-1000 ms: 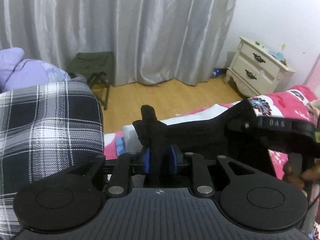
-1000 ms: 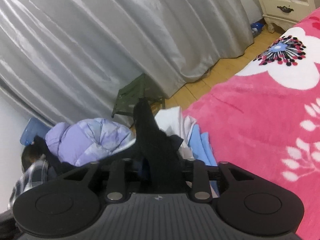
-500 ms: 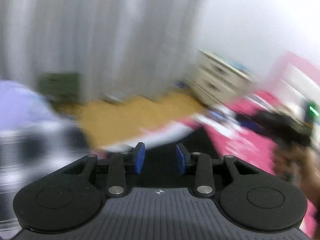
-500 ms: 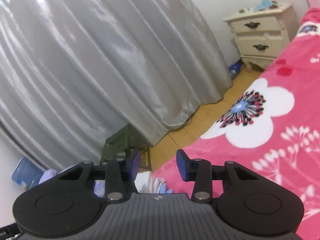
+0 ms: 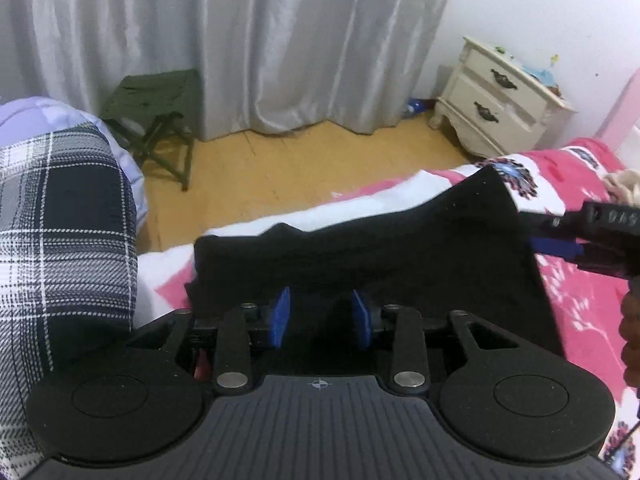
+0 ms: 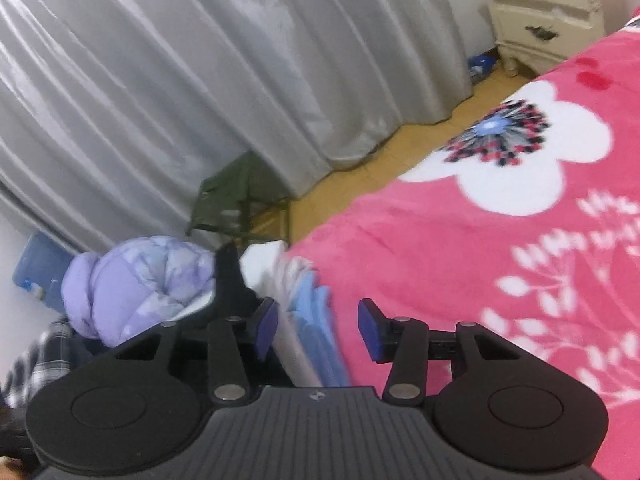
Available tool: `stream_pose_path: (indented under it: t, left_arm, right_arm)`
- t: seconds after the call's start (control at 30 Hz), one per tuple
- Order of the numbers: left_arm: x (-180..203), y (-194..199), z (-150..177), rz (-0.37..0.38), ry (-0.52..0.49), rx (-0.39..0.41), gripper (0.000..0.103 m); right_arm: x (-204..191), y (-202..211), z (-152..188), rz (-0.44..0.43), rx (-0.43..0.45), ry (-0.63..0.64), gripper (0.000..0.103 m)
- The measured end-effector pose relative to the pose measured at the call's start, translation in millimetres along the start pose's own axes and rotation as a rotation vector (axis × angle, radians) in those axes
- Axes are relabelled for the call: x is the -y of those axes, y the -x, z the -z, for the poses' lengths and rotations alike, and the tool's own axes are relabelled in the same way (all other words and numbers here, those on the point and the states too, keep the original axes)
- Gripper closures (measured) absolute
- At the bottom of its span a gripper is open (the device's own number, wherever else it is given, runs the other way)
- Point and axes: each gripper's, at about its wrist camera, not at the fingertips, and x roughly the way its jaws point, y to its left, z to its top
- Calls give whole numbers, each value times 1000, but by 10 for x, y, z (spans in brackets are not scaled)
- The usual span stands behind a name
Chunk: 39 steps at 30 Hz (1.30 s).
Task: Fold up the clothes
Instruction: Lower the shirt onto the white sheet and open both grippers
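A black garment [image 5: 400, 248] lies spread on the pink flowered blanket [image 6: 460, 264] of the bed. My left gripper [image 5: 321, 316] hovers over its near edge. Its blue pads [image 5: 280, 316] stand apart and press on nothing. In the left wrist view my right gripper [image 5: 556, 246] sits at the garment's right edge, held by a hand. In the right wrist view the right gripper [image 6: 318, 328] has its jaws opening, with nothing gripped between them. A black flap of cloth [image 6: 230, 276] stands just outside its left finger.
A plaid garment [image 5: 60, 240] bulges at the left beside a purple padded jacket [image 6: 136, 280]. Folded white and blue clothes [image 6: 308, 312] lie at the bed's edge. Beyond are a green folding stool [image 5: 156, 100], grey curtains [image 5: 240, 40] and a cream nightstand [image 5: 500, 100].
A second ago both grippers were shut on the black garment. Both have let go, and it now lies flat on the bed. The left gripper has sunk toward it.
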Motion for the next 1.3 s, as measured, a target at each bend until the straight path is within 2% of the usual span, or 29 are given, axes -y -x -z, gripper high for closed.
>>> stream_pose_path:
  t: [0.13, 0.23, 0.37, 0.47, 0.6, 0.8, 0.9, 1.03, 1.13, 1.17, 1.2, 1.23, 1.3]
  left_arm:
    - [47, -65, 20, -77, -18, -10, 69]
    - [62, -36, 25, -98, -33, -5, 69]
    - [64, -32, 20, -97, -35, -6, 69]
    - [50, -22, 22, -93, -37, -6, 69]
    - [33, -23, 27, -84, -37, -5, 67]
    - [10, -31, 19, -76, -21, -6, 67]
    - [14, -41, 27, -76, -20, -3, 66]
    - [20, -47, 46, -78, -26, 1, 66]
    - [26, -66, 39, -78, -21, 4, 66]
    - [29, -71, 38, -79, -18, 5, 66]
    - [28, -69, 41, -78, -18, 7, 66]
    - [30, -68, 43, -78, -19, 8, 66]
    - [31, -68, 47, -78, -22, 11, 66]
  right_arm:
    - [27, -58, -17, -145, 3, -76, 55]
    - [8, -76, -4, -181, -19, -72, 55]
    - [-39, -111, 6, -169, -70, -25, 54]
    - [6, -96, -10, -205, -75, -53, 53]
    - [61, -97, -35, -231, -60, -93, 34]
    - [192, -104, -59, -274, -72, -139, 22]
    - [348, -112, -48, -264, -77, -214, 22]
    - [210, -232, -54, -212, -86, -164, 23]
    - [27, -369, -69, -118, -110, -122, 38]
    - [-21, -390, -71, -97, -105, -110, 47]
    - [-55, -393, -66, -83, -93, -99, 65]
    - [-80, -381, -53, -73, -79, -90, 74]
    - [-121, -338, -20, -61, -51, -58, 84]
